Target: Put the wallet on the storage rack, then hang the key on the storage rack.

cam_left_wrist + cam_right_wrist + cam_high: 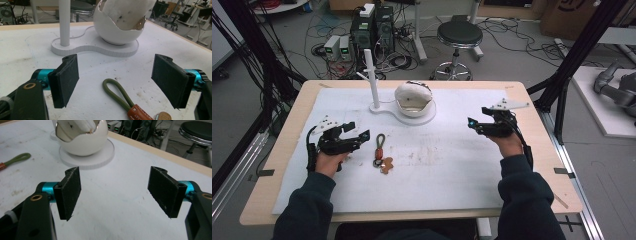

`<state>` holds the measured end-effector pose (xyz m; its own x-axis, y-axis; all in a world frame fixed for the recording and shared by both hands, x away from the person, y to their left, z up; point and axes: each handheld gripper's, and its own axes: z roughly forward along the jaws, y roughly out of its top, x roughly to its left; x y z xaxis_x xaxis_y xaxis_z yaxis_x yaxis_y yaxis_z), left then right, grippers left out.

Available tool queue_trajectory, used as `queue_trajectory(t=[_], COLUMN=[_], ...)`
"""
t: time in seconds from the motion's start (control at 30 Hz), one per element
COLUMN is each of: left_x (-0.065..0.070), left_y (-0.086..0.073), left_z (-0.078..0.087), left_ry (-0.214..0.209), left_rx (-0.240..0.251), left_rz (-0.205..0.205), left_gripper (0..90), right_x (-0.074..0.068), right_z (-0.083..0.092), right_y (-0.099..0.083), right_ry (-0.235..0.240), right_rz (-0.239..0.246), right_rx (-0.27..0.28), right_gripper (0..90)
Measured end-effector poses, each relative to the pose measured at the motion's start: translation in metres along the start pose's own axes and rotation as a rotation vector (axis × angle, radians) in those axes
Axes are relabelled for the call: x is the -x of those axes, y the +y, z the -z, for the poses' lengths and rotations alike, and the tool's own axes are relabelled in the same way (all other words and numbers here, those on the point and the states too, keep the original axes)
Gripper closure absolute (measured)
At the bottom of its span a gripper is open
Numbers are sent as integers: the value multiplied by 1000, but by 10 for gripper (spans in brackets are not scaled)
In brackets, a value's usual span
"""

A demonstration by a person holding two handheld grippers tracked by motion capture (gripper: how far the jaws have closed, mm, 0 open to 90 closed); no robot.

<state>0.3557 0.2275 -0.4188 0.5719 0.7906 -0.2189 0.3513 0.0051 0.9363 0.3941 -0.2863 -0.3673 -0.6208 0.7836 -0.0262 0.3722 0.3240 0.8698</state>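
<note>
Keychain (pixel 380 151) lies on the mat (pixel 437 170) just right of the left gripper (pixel 362 136), long axis running away from the person. Left jaws apart, empty (loop between them in the left gripper view). Right gripper (pixel 472 123) well apart, jaws wide, empty.

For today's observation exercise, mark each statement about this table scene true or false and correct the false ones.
1. The left hand-held gripper has open jaws. True.
2. The keychain hangs on the white post. False: it lies flat on the white mat.
3. The egg-shaped holder stands on the same white base as the post. True.
4. The right hand-held gripper grips the keychain. False: its jaws are open with nothing between them.
5. The keychain's green loop lies on the mat just ahead of the left hand-held gripper's jaws. True.
</note>
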Motion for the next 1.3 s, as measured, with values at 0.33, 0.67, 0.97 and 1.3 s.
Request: queue_trajectory(t=[0.33, 0.67, 0.97, 1.3], left_x=[2, 2, 6, 25], left_y=[0, -1, -4, -17], left_z=[0, 0, -8, -27], left_ry=[-26, -22, -46, -11], left_rx=[7, 1, -54, -274], left_rz=[1, 15, 29, 4], left_gripper=[217, 217, 217, 308], right_x=[-1, -3, -2, -6], right_z=[14, 16, 17, 14], right_y=[-43, -44, -48, -52], right_ry=[-38, -60, -63, -64], right_rz=[-42, -41, -44, -23], right_rx=[-29, -13, -16, -45], right_gripper=[271, 271, 271, 274])
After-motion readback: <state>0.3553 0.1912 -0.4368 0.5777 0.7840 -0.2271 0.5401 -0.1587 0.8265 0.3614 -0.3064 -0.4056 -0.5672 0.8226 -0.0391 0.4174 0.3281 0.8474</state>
